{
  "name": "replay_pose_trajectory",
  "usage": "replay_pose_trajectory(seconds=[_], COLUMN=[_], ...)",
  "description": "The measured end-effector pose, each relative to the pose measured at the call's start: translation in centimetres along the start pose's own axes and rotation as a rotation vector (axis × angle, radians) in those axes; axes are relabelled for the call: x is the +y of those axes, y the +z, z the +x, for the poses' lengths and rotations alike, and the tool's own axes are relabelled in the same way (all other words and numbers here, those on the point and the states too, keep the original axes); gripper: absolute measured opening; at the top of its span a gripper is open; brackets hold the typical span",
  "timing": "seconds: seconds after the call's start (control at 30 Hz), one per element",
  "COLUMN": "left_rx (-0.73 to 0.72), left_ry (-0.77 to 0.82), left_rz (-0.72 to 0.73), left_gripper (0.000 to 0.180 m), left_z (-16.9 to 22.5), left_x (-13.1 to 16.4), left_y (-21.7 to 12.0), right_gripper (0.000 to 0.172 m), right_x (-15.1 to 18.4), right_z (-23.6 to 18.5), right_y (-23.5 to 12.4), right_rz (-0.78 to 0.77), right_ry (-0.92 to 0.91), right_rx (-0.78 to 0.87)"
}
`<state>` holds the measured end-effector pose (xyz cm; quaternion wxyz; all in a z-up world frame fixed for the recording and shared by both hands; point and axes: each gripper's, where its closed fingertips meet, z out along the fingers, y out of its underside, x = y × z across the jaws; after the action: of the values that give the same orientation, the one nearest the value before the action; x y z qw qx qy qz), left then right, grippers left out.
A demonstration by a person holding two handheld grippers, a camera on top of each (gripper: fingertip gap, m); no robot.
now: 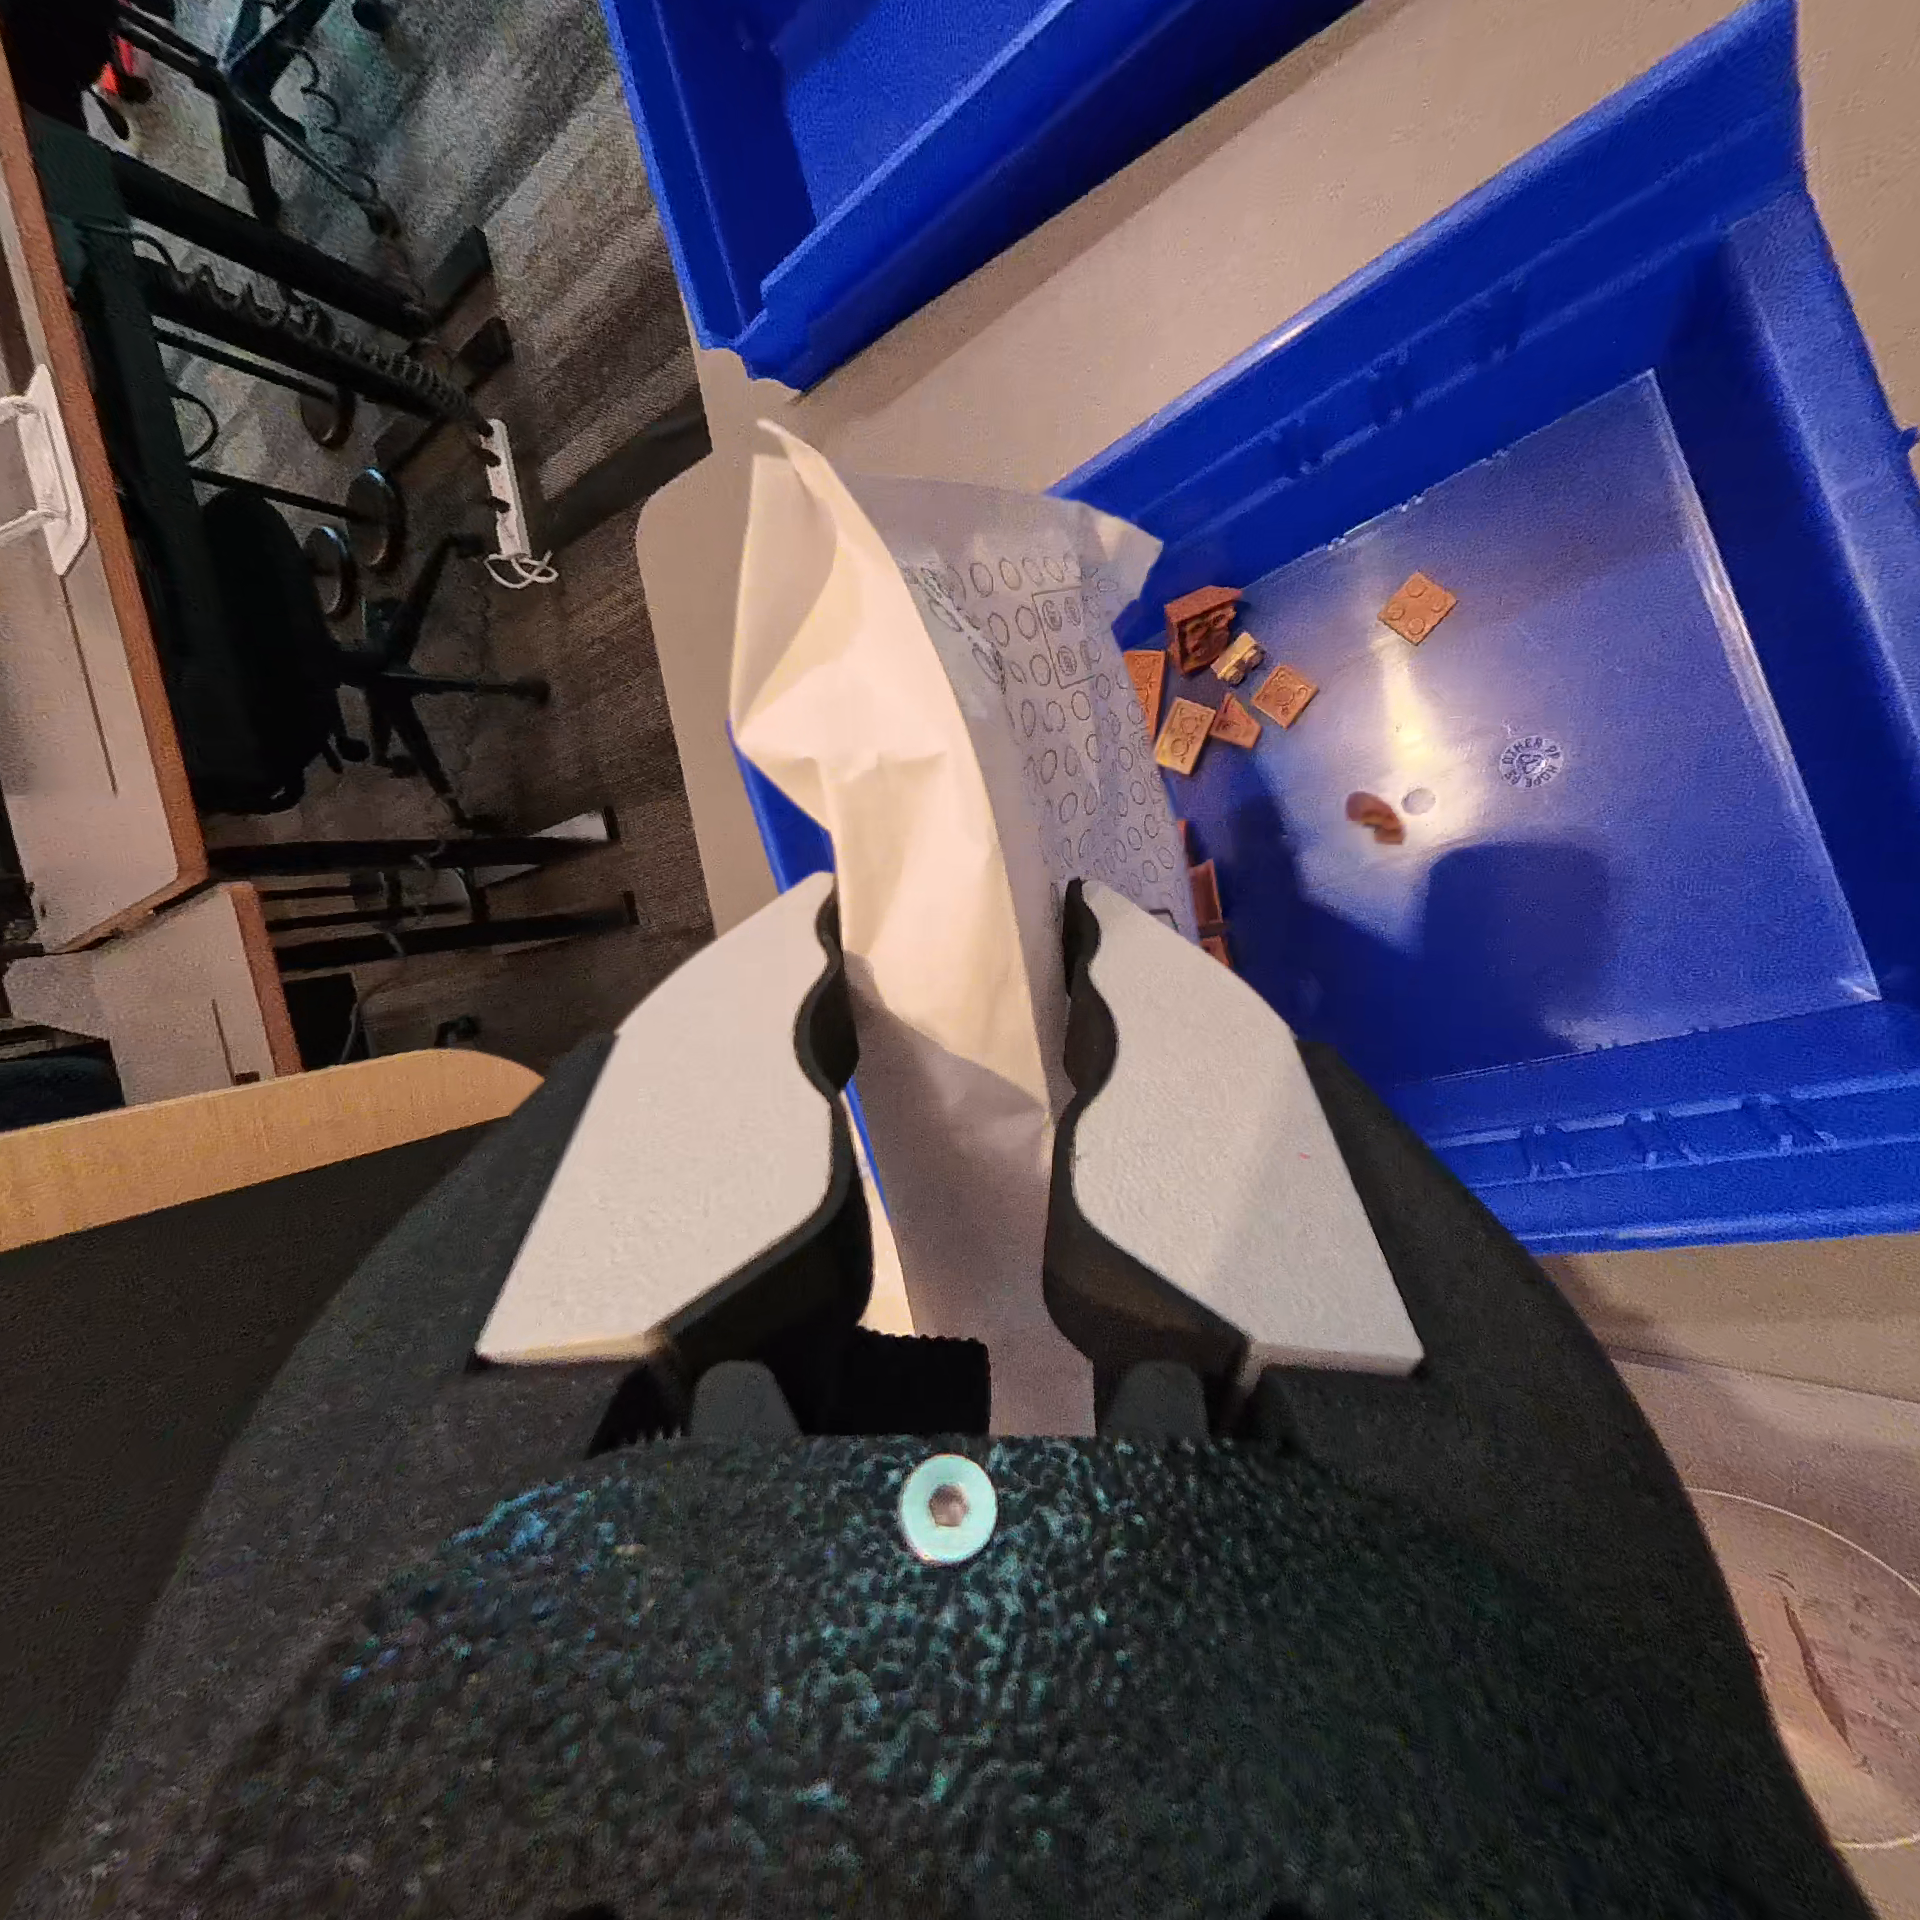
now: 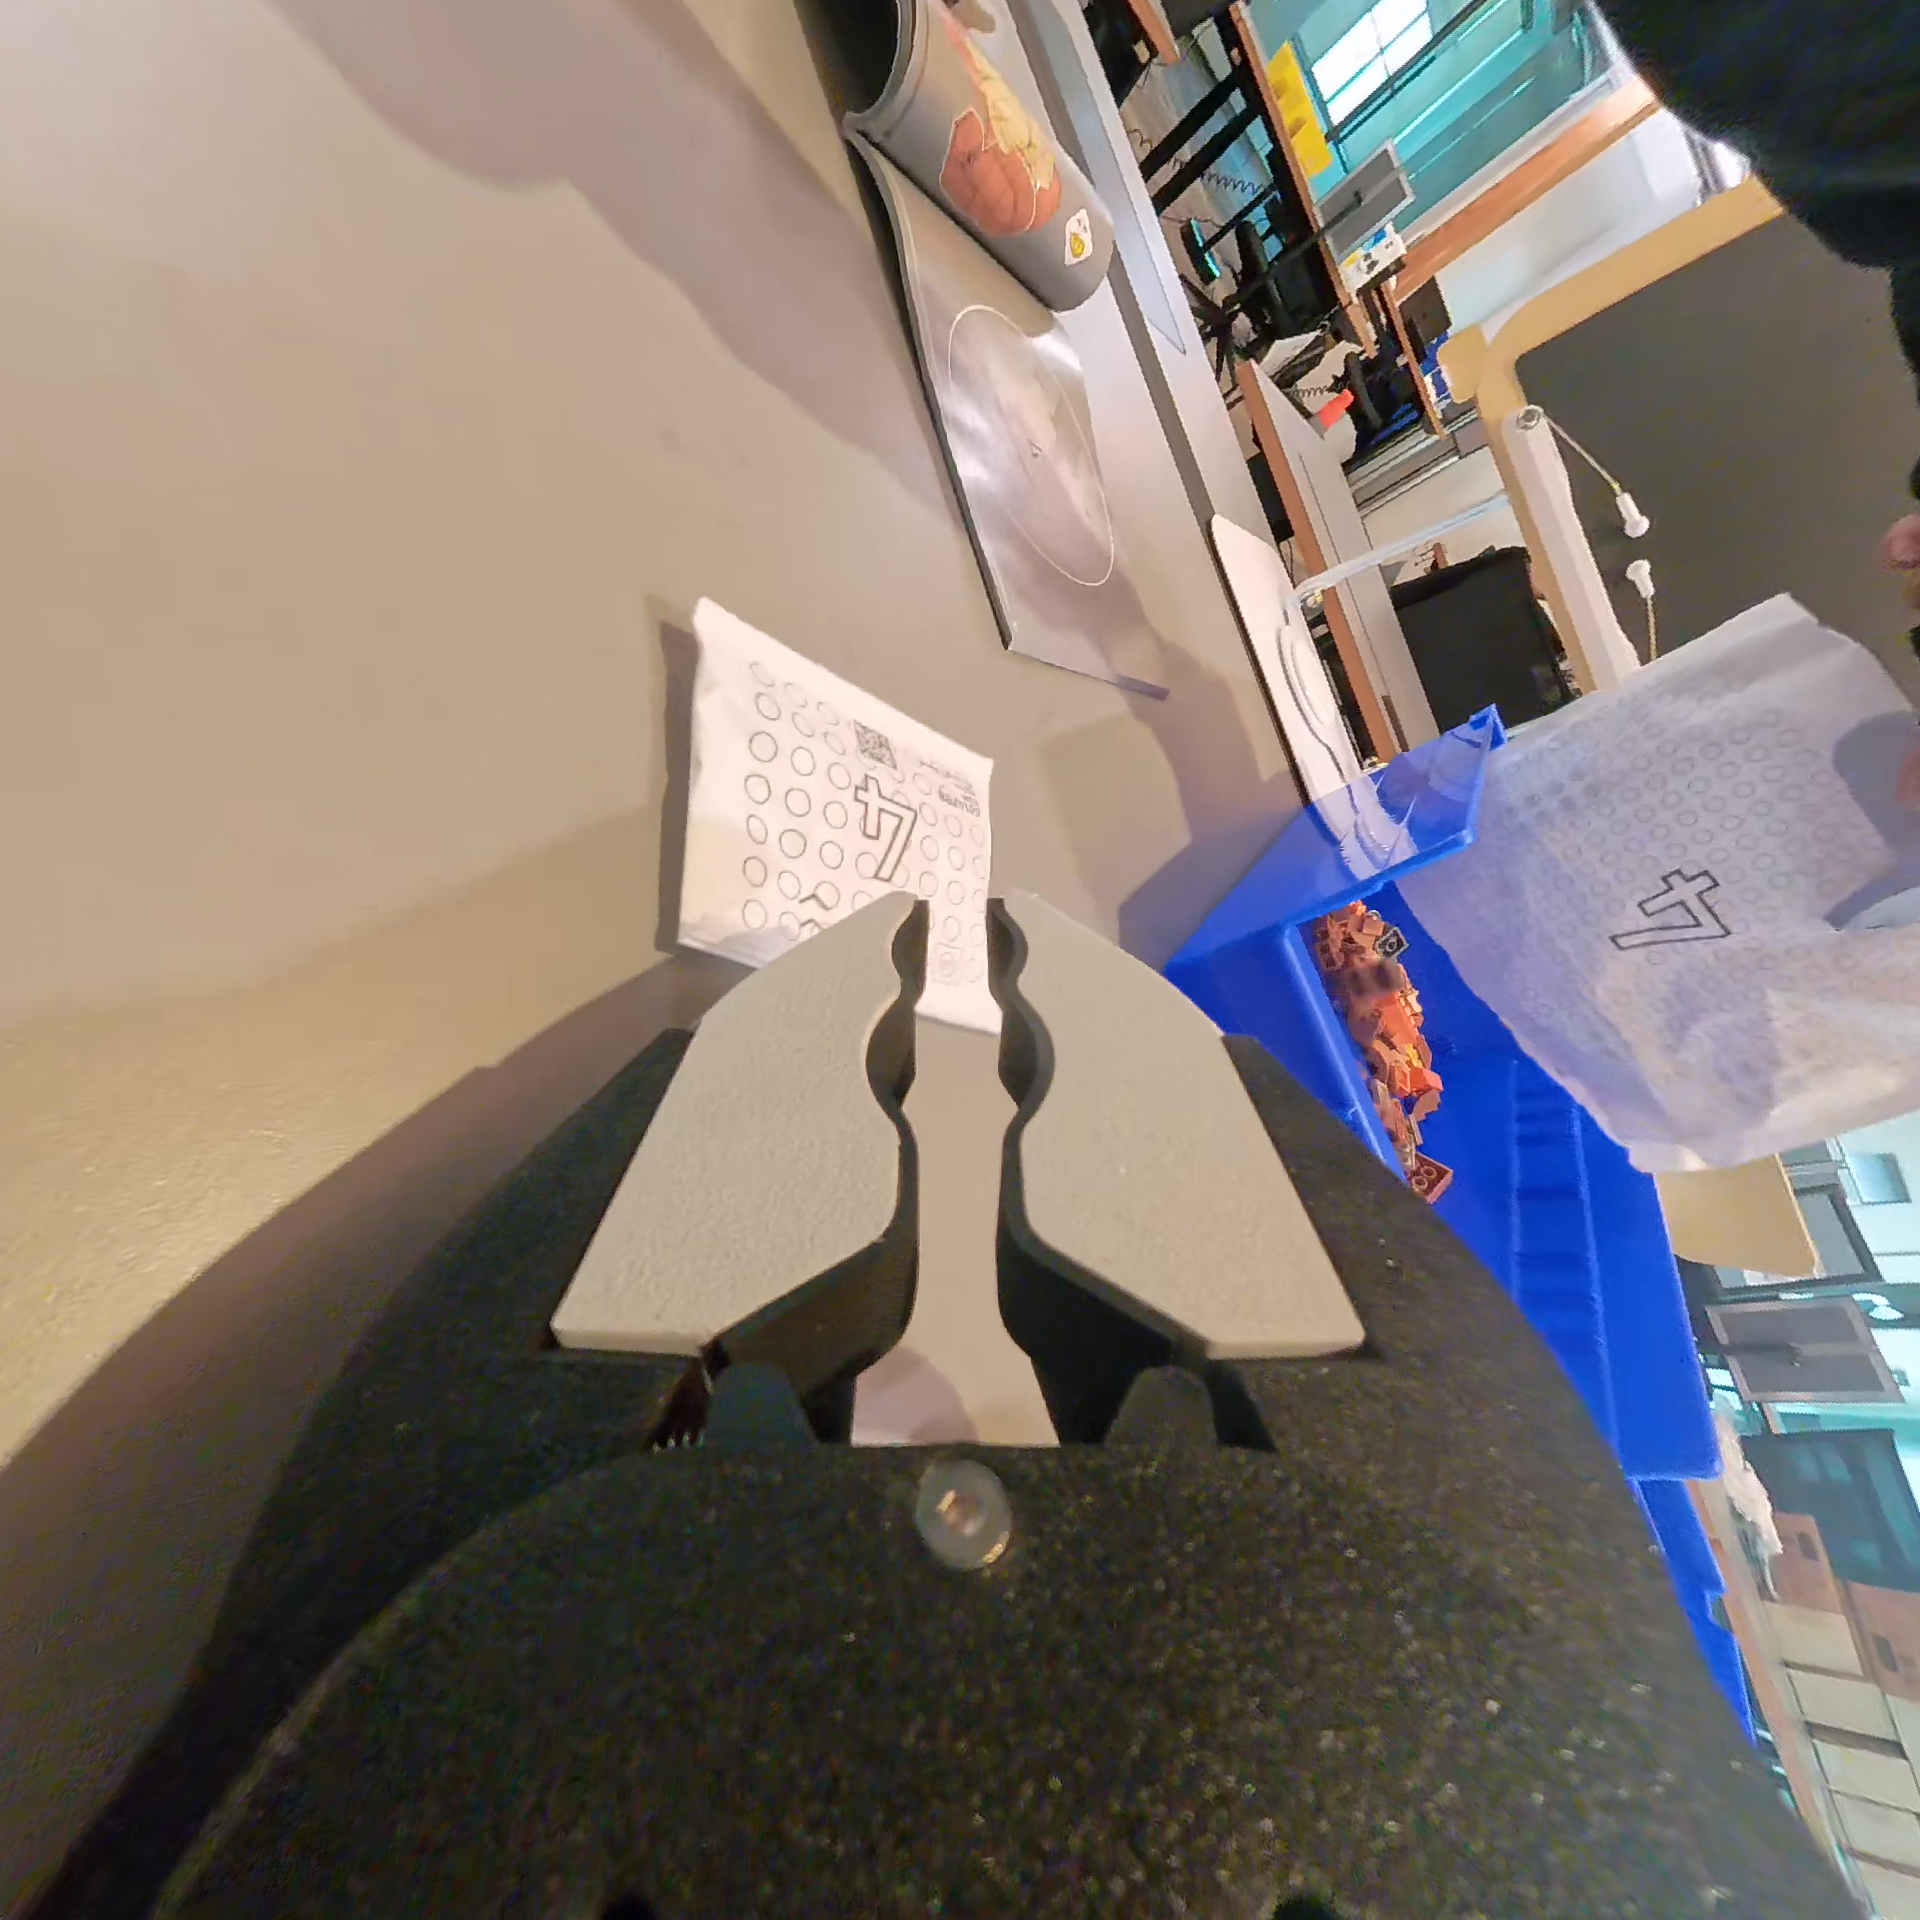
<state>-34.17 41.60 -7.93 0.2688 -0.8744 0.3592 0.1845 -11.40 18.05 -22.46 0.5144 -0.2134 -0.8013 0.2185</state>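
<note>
Left gripper (image 1: 951,914): fingers set apart and pinching a white paper bag printed with rings (image 1: 935,748), both dark pads pressing against its folded sides. The bag is tilting mouth-first over a blue plastic bin (image 1: 1558,1143).

Blue plastic bin: holding a scatter of small brown and tan toy bricks (image 1: 1226,675) on its floor, just beside the bag's mouth. More bricks are showing at the bag's lower edge. Much of the floor is lying bare. Whether the bag is holding further bricks cannot be told.

Second blue bin (image 1: 831,260): sitting beyond the first, contents hidden.

Right gripper (image 2: 956,914): fingers standing narrowly apart with only the table (image 2: 312,520) showing between them, gripping nothing. It is hovering near a second white ring-printed paper bag (image 2: 821,800), lying flat on the table and apparently unopened.

Also lying on the table: an illustrated booklet (image 2: 997,177) on a grey mat (image 2: 1029,468), well apart from the bags.
</note>
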Motion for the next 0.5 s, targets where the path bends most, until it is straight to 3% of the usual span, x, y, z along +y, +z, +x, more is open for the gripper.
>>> replay_pose_trajectory(seconds=[0.3, 0.37, 0.43, 0.5], left_rx=[-0.009, 0.054, -0.010, 0.034], left_ry=[0.005, -0.002, 0.019, -0.025], left_rz=[0.006, 0.029, 0.030, 0.069], left_gripper=[0.037, 0.037, 0.037, 0.037], left_z=[-0.8, 0.2, -0.6, -0.1], left_x=[-1.0, -1.5, -1.5, -1.8], left_y=[0.2, 0.3, 0.2, 0.1], right_gripper=[0.011, 0.011, 0.011, 0.013], right_x=[0.4, 0.3, 0.0, -0.3], right_z=[-0.1, 0.0, 0.2, 0.2], right_y=[0.0, -0.1, -0.4, -0.9], right_rz=[-0.010, -0.003, 0.007, 0.008], right_ry=[0.012, 0.022, 0.050, 0.113], right_rx=[-0.003, -0.003, -0.011, -0.047])
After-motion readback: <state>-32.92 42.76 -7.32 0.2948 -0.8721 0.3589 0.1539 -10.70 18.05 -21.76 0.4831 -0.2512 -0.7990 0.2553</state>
